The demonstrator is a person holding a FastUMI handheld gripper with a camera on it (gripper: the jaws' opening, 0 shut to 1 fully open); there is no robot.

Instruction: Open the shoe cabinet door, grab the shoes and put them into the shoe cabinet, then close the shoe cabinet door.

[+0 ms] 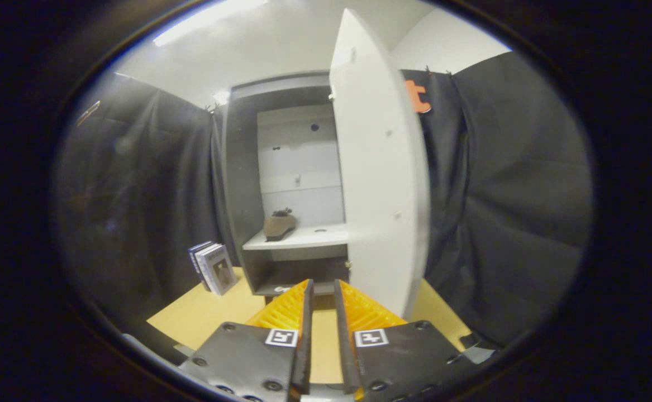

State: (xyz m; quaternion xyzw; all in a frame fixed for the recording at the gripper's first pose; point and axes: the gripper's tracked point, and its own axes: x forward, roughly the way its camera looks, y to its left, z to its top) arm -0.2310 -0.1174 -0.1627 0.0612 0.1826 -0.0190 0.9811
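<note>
The shoe cabinet (242, 184) stands ahead on the wooden table, grey outside and white inside. Its white door (379, 178) is swung open toward me on the right side, seen nearly edge-on. A brown shoe (279, 224) rests on the white middle shelf (314, 237), toward its left. My gripper (323, 287) is low in front of the cabinet's bottom compartment, its orange fingers (288, 306) close together with only a narrow gap and nothing between them. The door's lower edge hangs just right of the right finger.
Two books (214, 268) lean upright on the table (208, 318) left of the cabinet. Black cloth walls close in on both sides and behind. The table's bare wood runs between me and the cabinet.
</note>
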